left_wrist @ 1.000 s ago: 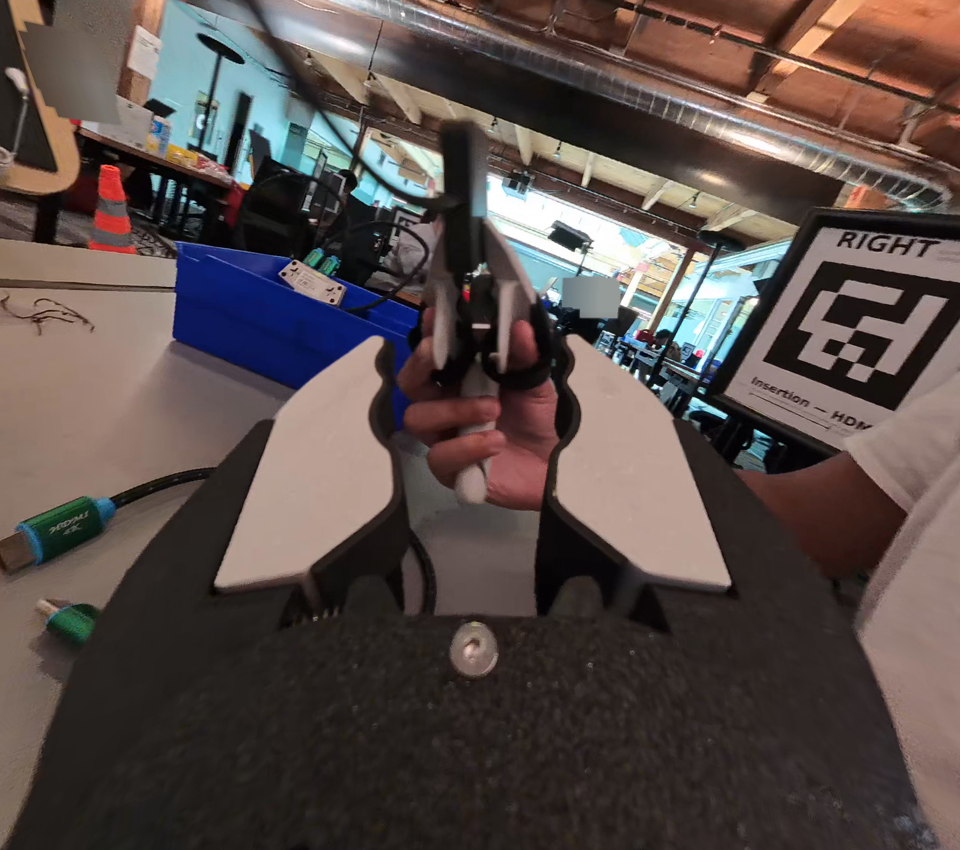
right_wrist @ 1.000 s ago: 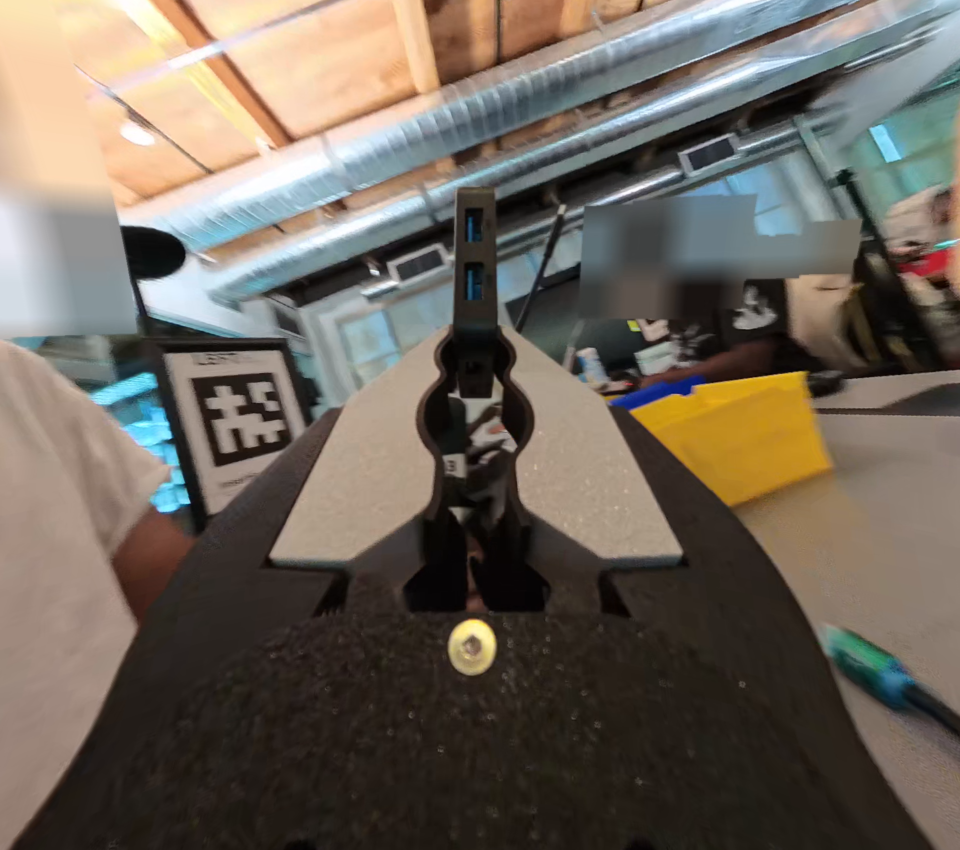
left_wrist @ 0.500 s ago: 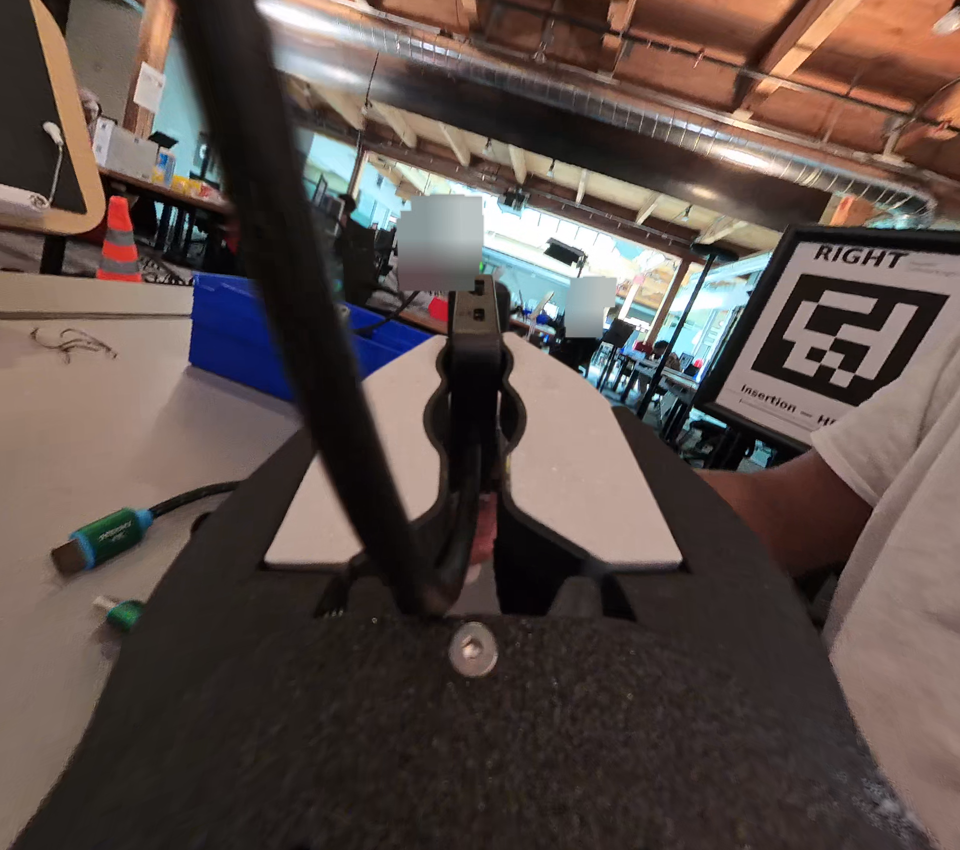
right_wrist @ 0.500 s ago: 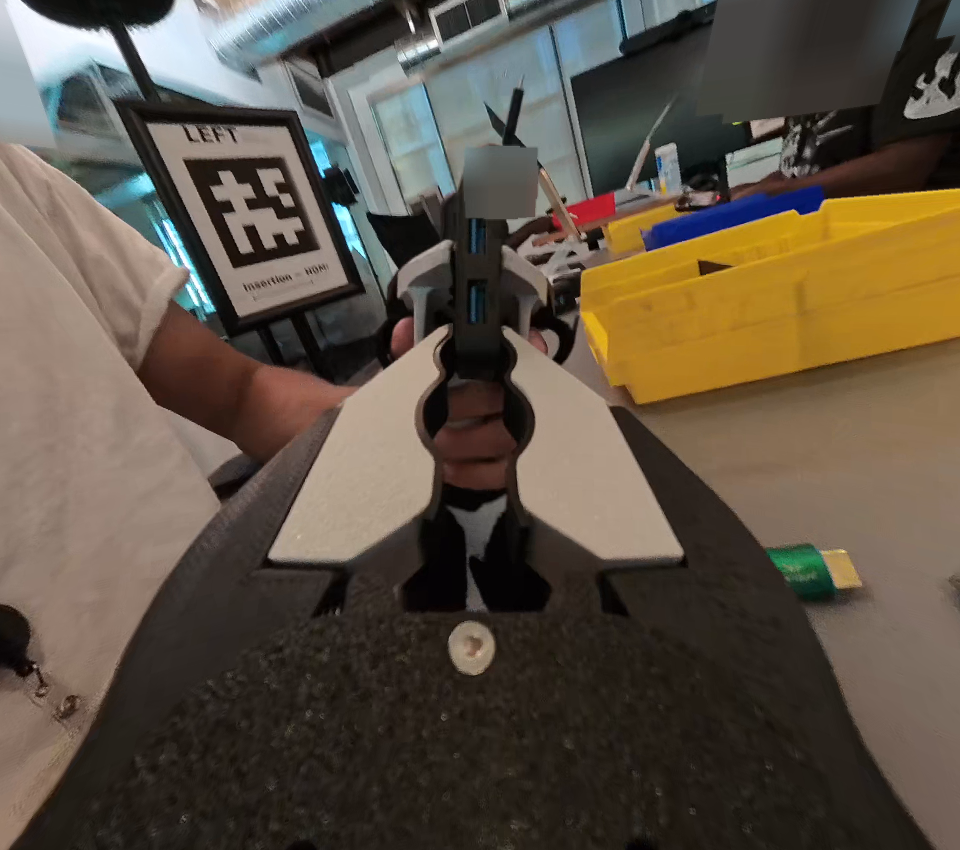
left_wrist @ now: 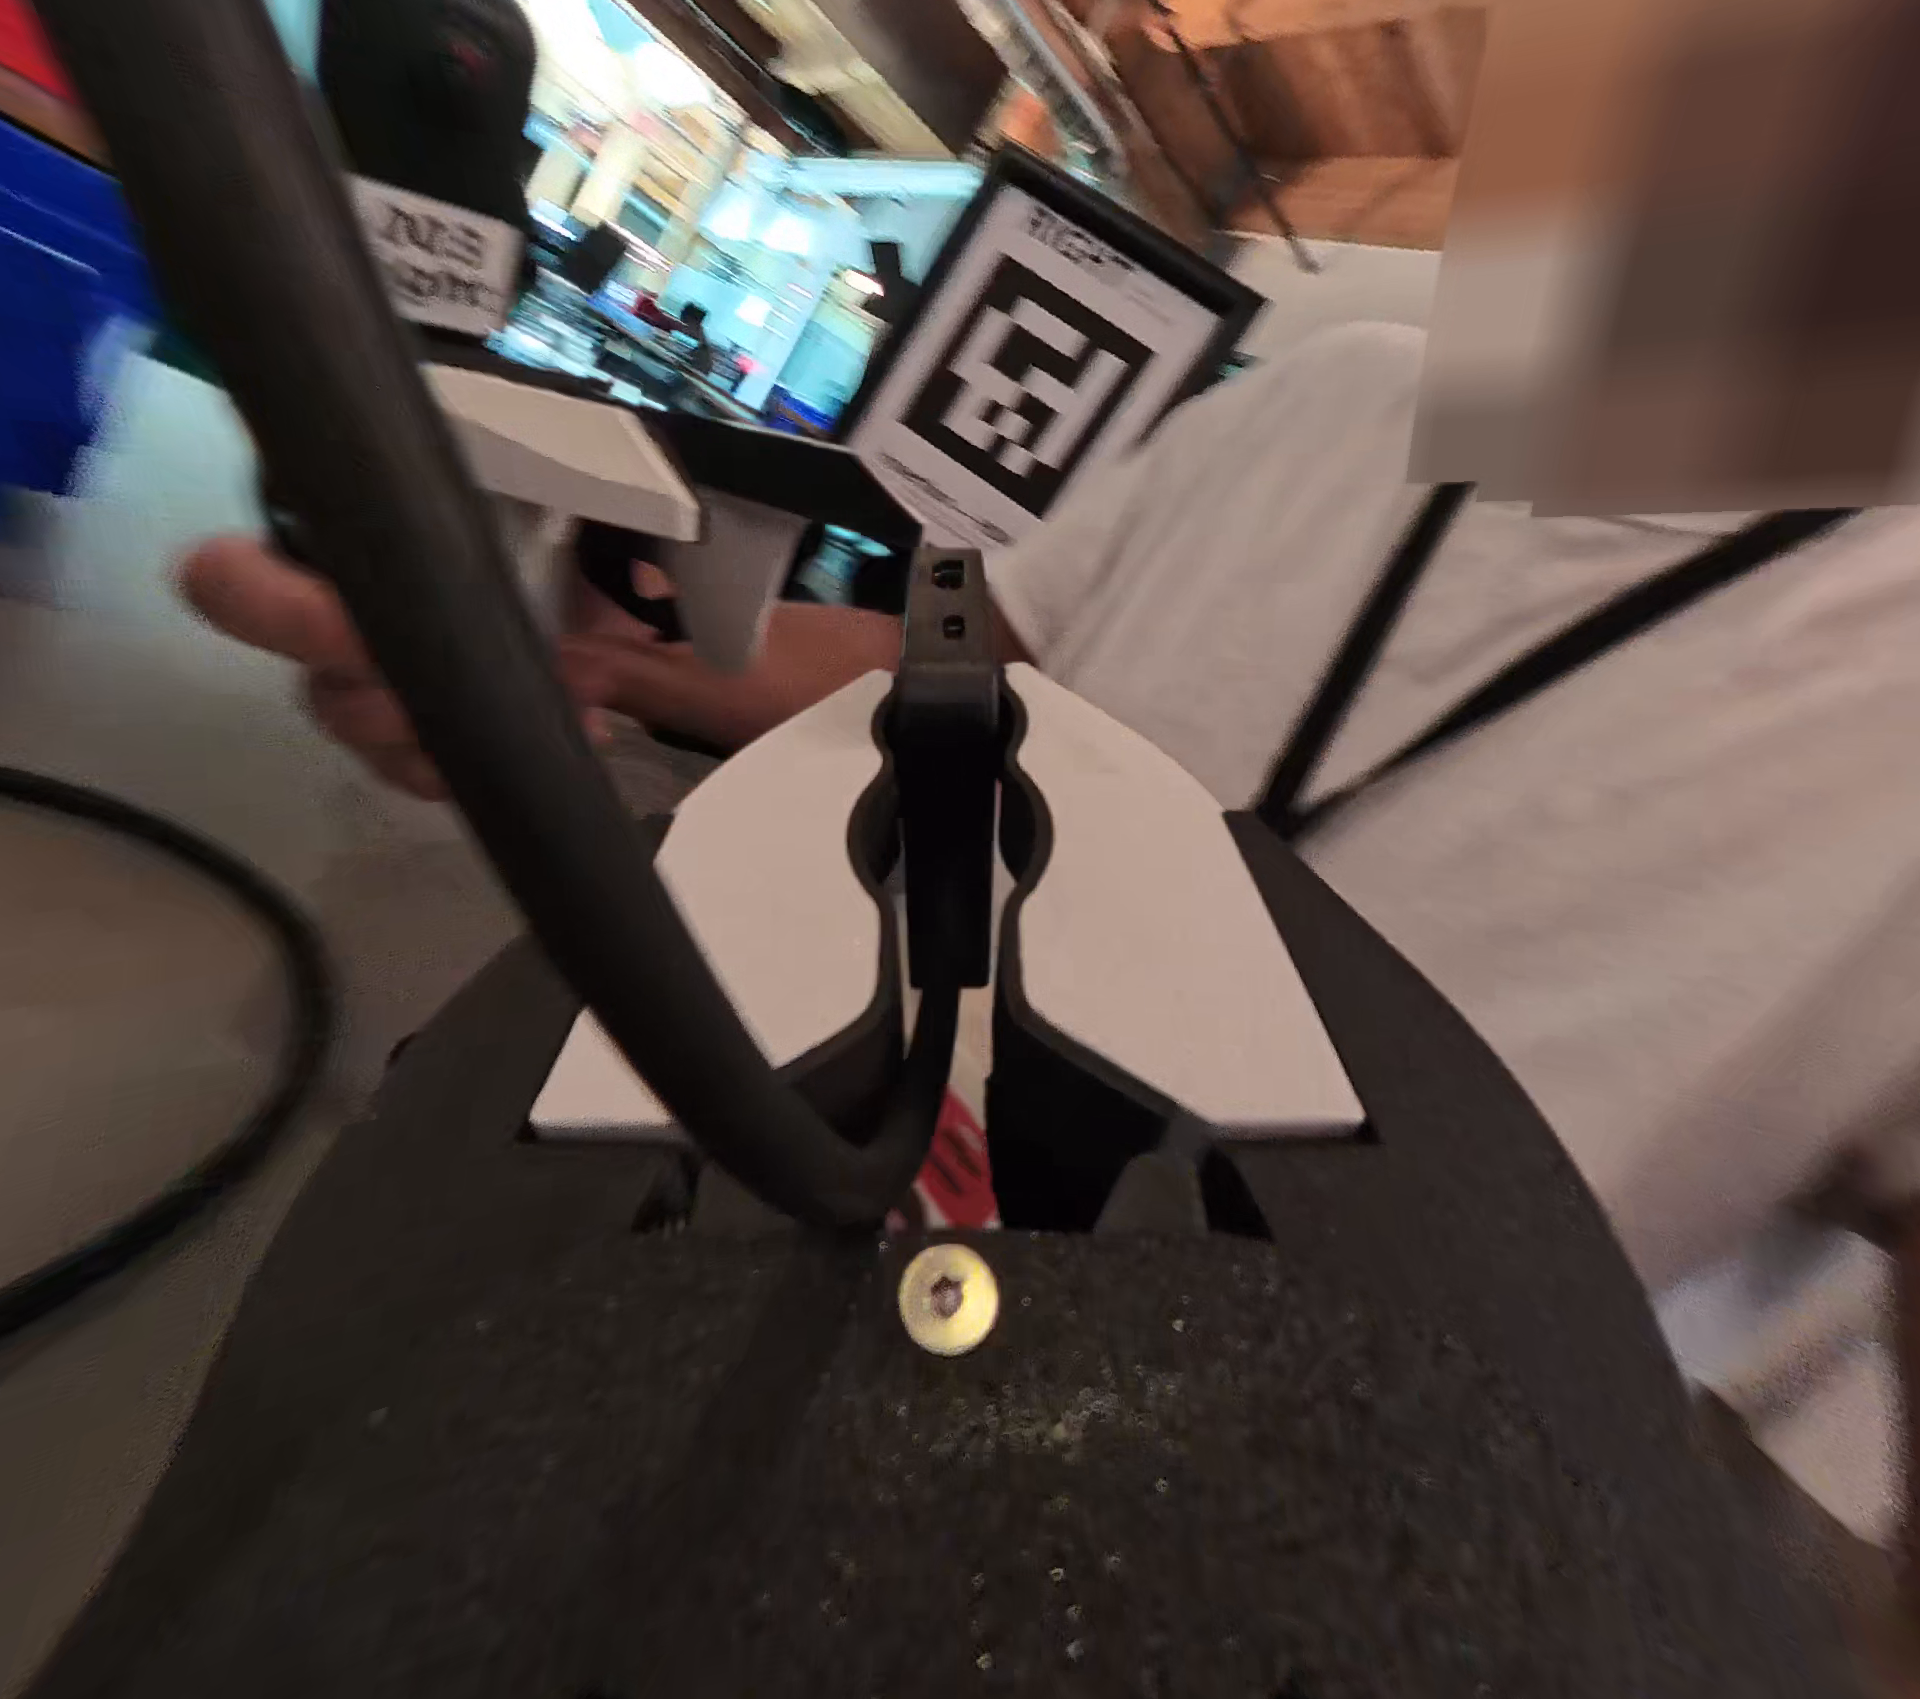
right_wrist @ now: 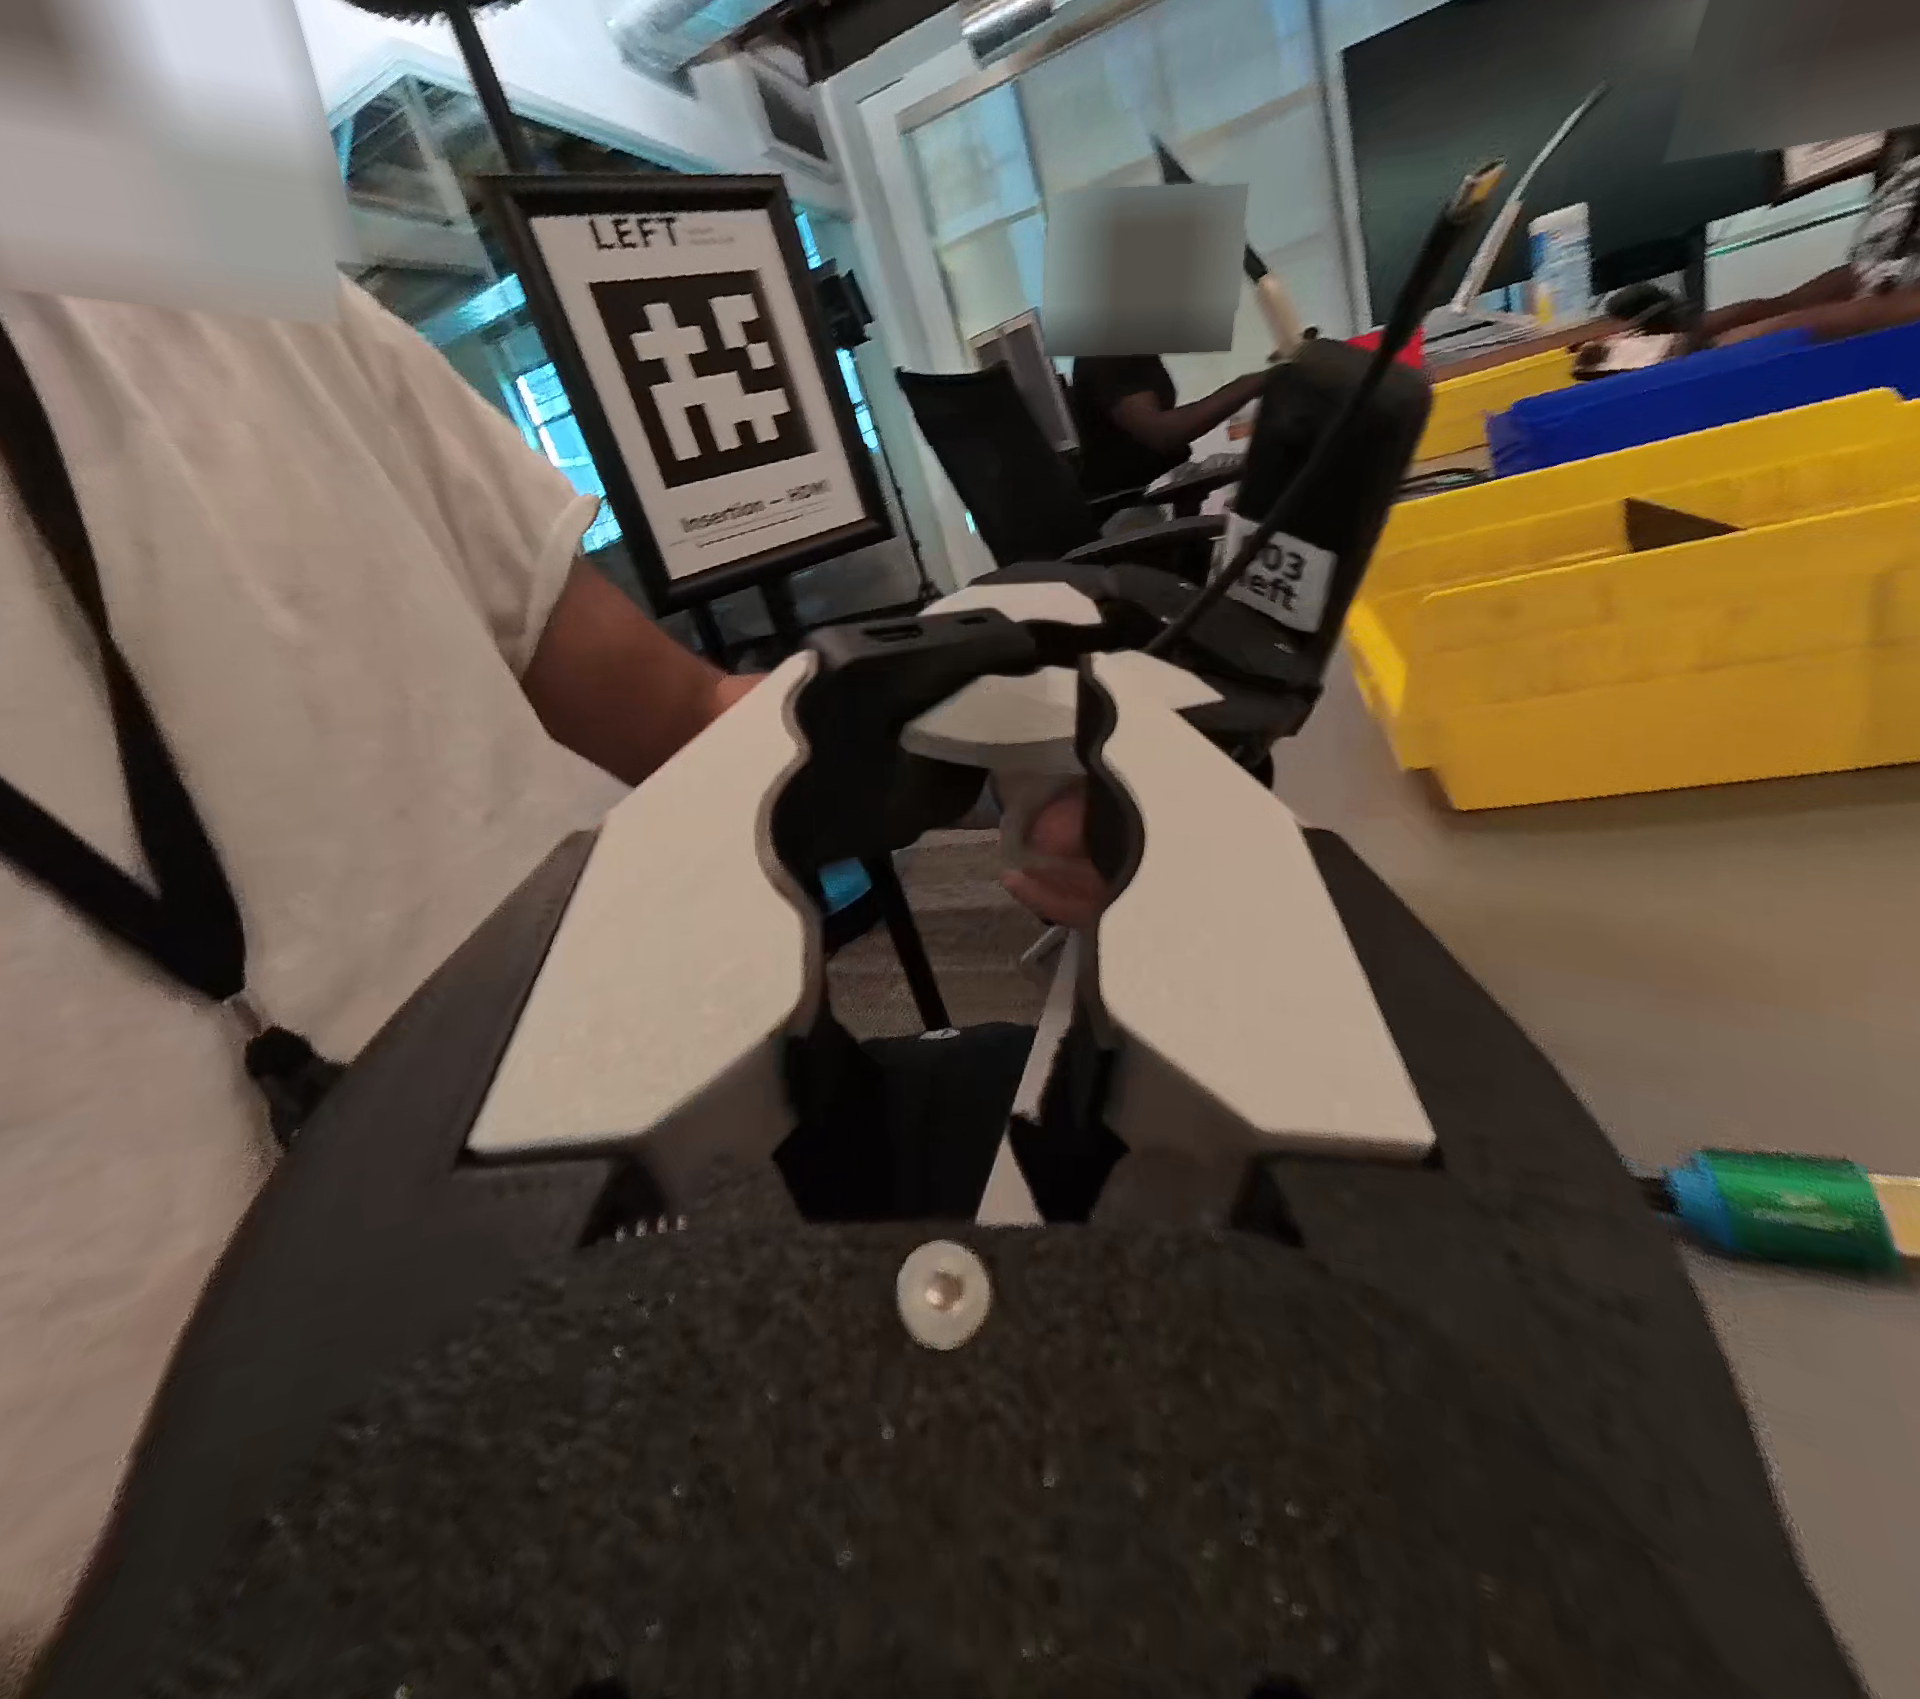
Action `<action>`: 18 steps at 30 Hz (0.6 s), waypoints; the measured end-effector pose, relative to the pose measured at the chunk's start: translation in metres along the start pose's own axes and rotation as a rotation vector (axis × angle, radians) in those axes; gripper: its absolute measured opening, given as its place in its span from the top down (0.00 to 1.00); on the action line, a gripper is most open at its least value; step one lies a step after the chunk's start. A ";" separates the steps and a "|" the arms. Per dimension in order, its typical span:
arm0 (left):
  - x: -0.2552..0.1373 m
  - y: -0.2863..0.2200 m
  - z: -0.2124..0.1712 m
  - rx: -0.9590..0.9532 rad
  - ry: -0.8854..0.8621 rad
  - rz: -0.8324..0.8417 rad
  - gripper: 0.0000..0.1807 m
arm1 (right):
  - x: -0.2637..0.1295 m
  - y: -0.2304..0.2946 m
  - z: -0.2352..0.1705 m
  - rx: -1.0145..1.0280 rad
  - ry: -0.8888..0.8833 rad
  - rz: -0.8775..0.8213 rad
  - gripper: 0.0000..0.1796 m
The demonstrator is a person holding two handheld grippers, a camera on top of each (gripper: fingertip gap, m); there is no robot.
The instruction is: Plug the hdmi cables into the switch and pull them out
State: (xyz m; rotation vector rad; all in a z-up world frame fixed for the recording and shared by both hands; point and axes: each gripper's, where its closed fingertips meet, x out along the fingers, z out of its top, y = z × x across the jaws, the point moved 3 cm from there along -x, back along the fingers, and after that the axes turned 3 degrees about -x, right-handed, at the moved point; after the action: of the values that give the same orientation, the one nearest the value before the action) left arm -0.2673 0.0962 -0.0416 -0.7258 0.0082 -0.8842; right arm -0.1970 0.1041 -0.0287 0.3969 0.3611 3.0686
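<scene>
My left gripper (left_wrist: 945, 693) is shut on the black switch (left_wrist: 943, 818), which stands up between its pads with two small ports on its end. The switch's thick black cable (left_wrist: 364, 454) loops up past the left finger. In the right wrist view the switch (right_wrist: 914, 641) lies crosswise in the left gripper's white fingers (right_wrist: 997, 724). My right gripper (right_wrist: 940, 683) is open around it, its pads apart and not pressing. A green HDMI plug (right_wrist: 1787, 1218) lies on the table at the right. My right gripper (left_wrist: 623, 486) and a hand show blurred in the left wrist view.
Yellow bins (right_wrist: 1662, 610) and a blue bin (right_wrist: 1704, 392) stand on the table (right_wrist: 1662, 974) at the right. A framed marker sign (right_wrist: 707, 392) stands behind, another shows in the left wrist view (left_wrist: 1049, 382). A person in a white shirt (left_wrist: 1558, 766) is close by. My left and right fingertips are right by each other. Left tips and right tips are each some 20 cm from the green HDMI plug (right_wrist: 1787, 1218).
The switch passed from my right gripper to my left. The left pads closed on it, then the right pads opened. Both views swung round and down.
</scene>
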 end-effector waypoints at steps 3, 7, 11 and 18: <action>0.013 -0.008 -0.011 -0.040 0.080 -0.089 0.93 | 0.009 0.011 -0.005 -0.011 0.021 0.059 0.64; 0.024 -0.014 -0.014 -0.064 0.099 -0.145 0.93 | 0.024 0.027 -0.017 0.003 0.090 0.127 0.51; 0.025 -0.015 -0.015 -0.095 0.088 -0.183 0.93 | 0.033 0.039 -0.022 -0.002 0.102 0.181 0.51; 0.025 -0.008 -0.018 -0.144 0.090 -0.176 0.93 | 0.033 0.041 -0.026 -0.021 0.133 0.193 0.60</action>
State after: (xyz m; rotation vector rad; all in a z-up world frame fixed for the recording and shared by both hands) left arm -0.2622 0.0643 -0.0438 -0.8296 0.0898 -1.0928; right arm -0.2357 0.0605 -0.0357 0.2402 0.3104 3.2942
